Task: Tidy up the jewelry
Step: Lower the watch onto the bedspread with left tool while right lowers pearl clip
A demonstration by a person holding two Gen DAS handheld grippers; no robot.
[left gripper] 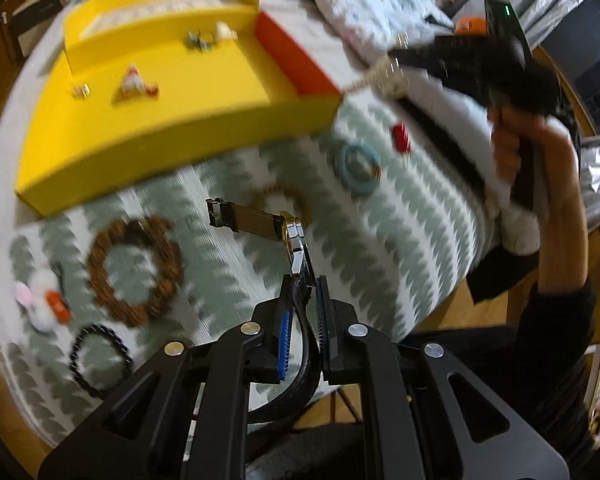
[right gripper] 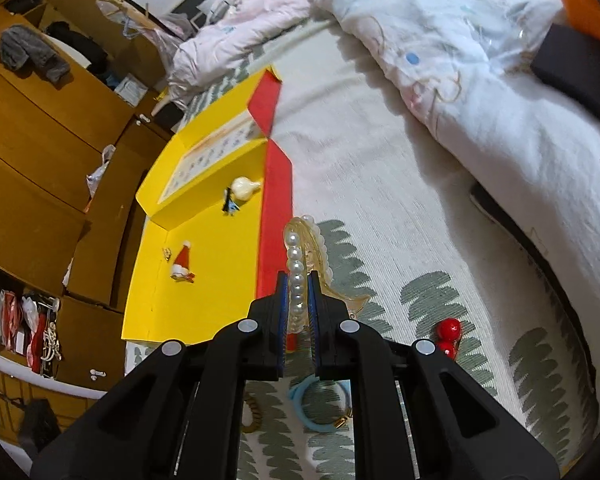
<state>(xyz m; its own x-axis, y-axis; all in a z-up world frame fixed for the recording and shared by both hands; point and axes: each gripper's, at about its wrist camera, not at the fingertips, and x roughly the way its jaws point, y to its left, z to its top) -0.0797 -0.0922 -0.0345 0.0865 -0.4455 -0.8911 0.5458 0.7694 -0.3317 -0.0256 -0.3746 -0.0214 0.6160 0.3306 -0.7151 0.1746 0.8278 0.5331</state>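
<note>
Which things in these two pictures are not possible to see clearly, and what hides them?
- Left wrist view: small charms in the yellow box, motion blur.
- Left wrist view: watch face, turned edge-on.
- Right wrist view: blue ring, partly behind the right gripper.

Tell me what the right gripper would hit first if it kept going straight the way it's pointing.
Probably the red side wall of the yellow box. The right gripper, shut on a pearl hair clip, points along that wall's edge; depth is unclear, so it might meet the patterned bedcover beside it.
</note>
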